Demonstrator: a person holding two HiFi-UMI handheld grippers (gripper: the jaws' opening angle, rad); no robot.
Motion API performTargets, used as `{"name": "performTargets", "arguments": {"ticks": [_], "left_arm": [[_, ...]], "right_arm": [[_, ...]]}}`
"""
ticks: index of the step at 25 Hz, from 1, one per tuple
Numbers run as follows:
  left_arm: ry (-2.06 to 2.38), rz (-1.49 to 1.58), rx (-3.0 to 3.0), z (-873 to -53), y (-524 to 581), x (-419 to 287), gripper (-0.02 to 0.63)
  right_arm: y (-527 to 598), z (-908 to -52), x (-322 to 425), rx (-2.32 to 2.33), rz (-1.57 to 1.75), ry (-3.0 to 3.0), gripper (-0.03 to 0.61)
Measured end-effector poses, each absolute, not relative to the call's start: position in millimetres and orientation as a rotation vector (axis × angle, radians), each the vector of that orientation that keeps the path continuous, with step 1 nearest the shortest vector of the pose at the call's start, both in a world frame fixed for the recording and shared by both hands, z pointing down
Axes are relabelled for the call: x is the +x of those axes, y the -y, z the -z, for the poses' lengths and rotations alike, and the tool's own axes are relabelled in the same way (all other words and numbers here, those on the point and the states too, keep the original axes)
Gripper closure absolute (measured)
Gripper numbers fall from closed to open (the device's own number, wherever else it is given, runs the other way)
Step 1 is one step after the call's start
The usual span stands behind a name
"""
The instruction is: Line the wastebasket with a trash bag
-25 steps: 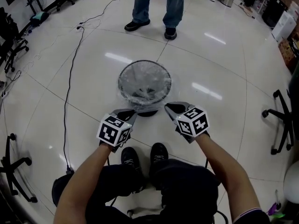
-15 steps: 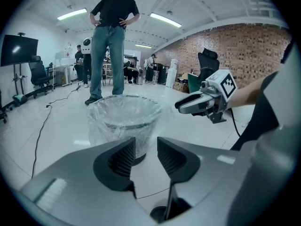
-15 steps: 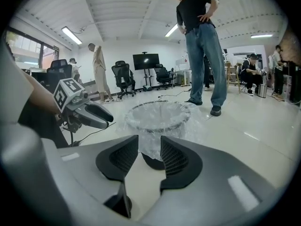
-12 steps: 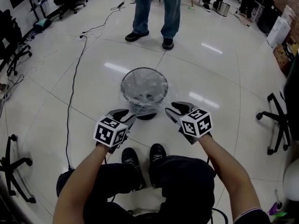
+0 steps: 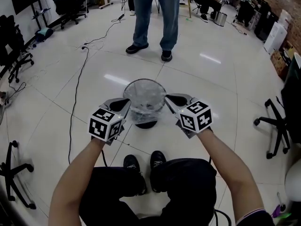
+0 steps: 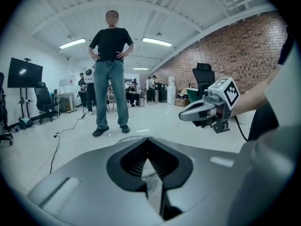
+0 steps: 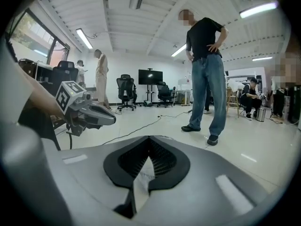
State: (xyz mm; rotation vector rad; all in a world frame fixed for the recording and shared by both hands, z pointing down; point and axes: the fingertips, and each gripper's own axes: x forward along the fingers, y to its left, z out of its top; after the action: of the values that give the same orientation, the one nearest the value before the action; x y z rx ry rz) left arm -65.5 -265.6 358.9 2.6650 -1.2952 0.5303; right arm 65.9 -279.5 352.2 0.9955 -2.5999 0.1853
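Edges of the clear plastic trash bag (image 5: 144,99) are clamped by the left gripper (image 5: 124,103) and right gripper (image 5: 170,99) beside the round dark wastebasket (image 5: 145,81) at frame centre, presumably for spreading over its rim.

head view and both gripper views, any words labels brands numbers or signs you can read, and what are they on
No readable text in any view.
Left gripper's white marker cube: black square patterns only, no letters.
Right gripper's white marker cube: the same.
Black monitor on a stand: no text shows.
Clear plastic trash bag: no print visible.
White box at the right edge: any print too small to read.
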Motion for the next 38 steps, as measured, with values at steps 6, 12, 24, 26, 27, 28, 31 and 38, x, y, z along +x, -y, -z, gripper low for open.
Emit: {"name": "performTargets", "arguments": {"ticks": [6, 12, 24, 26, 27, 28, 31, 38], "left_arm": [[1.322, -0.298, 2.676, -325.1, 275.3, -57.7, 0.603], [1.301, -0.3, 2.677, -333.0, 275.9, -52.0, 0.603], [1.314, -0.296, 2.664, -335.3, 274.7, -57.0, 0.603], [1.316, -0.295, 2.664, -335.2, 274.5, -57.1, 0.603], [1.316, -0.294, 2.664, -335.2, 274.2, -57.2, 0.603], [1.316, -0.294, 2.663, -335.3, 273.8, -57.3, 0.603], [1.316, -0.298, 2.662, -336.4, 273.1, -57.0, 0.603], [1.312, -0.301, 2.661, -337.5, 273.5, -58.3, 0.603]], "right_arm": [[282.9, -330.2, 41.5, 1.009, -0.211, 2.666, 0.577], [286.8, -336.0, 43.3, 1.056, -0.245, 2.693, 0.577], [282.8, -334.5, 39.4, 1.016, -0.178, 2.7, 0.578], [282.3, -334.2, 38.6, 1.011, -0.175, 2.702, 0.578], [281.8, -334.1, 38.2, 1.008, -0.174, 2.703, 0.578], [281.2, -334.0, 37.8, 1.005, -0.173, 2.704, 0.578], [280.1, -334.0, 37.6, 1.001, -0.171, 2.705, 0.578], [280.6, -333.0, 35.0, 0.996, -0.172, 2.71, 0.578]]}}
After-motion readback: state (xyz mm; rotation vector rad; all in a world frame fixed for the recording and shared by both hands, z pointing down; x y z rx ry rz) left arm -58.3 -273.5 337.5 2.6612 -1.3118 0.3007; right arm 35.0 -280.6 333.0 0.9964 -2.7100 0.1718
